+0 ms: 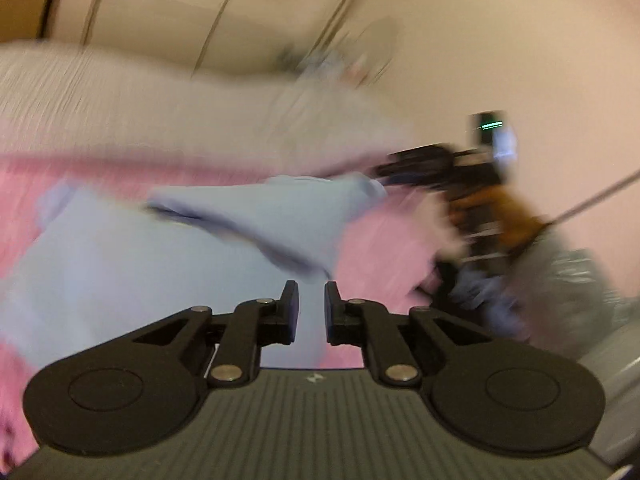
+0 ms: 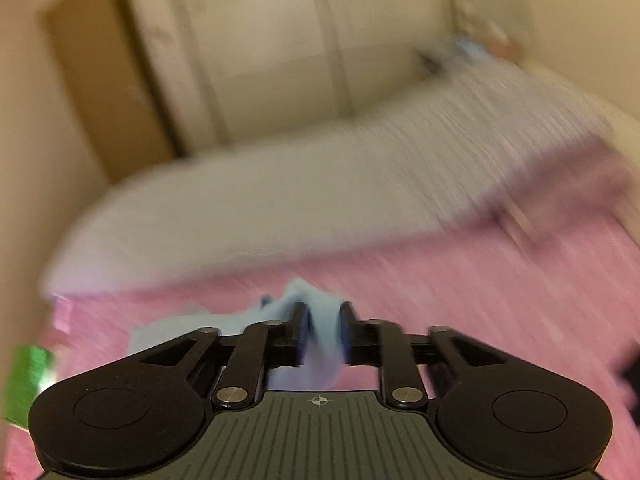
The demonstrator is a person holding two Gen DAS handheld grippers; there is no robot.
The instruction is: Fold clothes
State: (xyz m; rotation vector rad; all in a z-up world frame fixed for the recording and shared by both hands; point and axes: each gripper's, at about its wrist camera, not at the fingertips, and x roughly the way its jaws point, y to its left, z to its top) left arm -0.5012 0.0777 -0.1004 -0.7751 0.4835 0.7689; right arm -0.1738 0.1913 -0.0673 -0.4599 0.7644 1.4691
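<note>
My right gripper [image 2: 323,330] is clamped on a bunched corner of the light blue garment [image 1: 120,272], lifting it above the pink bedspread [image 1: 372,256]. My left gripper [image 1: 311,312] hovers over the spread-out part of the garment with its jaws slightly apart and nothing between them. Both views are motion-blurred.

- Left wrist view looked low across the pink bedspread [image 1: 372,248] toward the right gripper [image 1: 384,176].
- Right wrist view faced the wardrobe [image 2: 280,48]; both shared the bedspread.
</note>
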